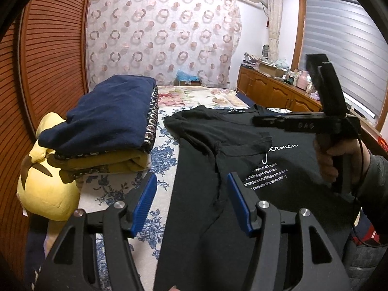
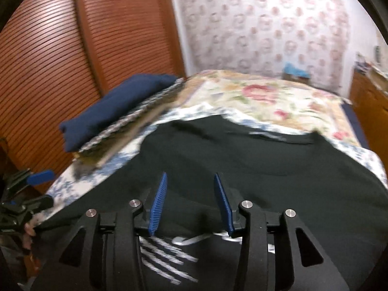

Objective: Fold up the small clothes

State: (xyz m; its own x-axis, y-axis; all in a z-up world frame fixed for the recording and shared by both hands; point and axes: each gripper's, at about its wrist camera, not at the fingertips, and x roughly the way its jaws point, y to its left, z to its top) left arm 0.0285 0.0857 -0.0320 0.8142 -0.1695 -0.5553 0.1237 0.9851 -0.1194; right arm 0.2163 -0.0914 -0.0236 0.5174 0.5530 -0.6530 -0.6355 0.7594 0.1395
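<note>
Both tools [image 1: 191,201] [image 2: 190,201] tilt down, parted, over black shirt [image 1: 218,145].

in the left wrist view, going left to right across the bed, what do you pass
yellow plush toy → folded clothes stack with the navy piece on top → bare strip of blue floral bedcover → black t-shirt laid flat → right hand-held gripper, held above the shirt's printed side

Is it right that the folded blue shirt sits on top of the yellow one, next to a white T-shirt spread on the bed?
Not quite. The T-shirt spread on the bed is black, as the left wrist view shows. The folded blue shirt does sit on the yellow one.
</note>
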